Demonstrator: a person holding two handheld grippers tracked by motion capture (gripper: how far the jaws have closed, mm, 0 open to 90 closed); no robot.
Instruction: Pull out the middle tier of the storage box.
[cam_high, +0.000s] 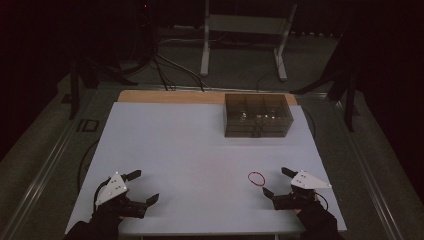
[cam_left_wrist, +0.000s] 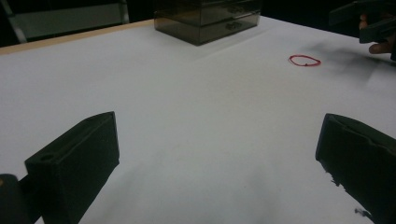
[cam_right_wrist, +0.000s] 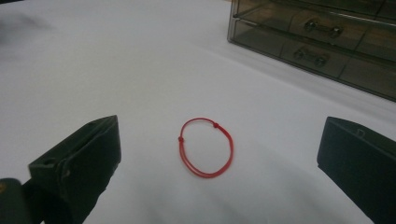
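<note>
The red cord bracelet lies flat on the tabletop at twelve o'clock from the right claw, whose jaws stand wide apart, empty.

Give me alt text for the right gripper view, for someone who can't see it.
A red cord bracelet lies flat on a white table, just ahead of the right gripper, whose two black jaws stand wide open with nothing between them. A smoky clear drawer box with metal handles sits at the upper right.
</note>
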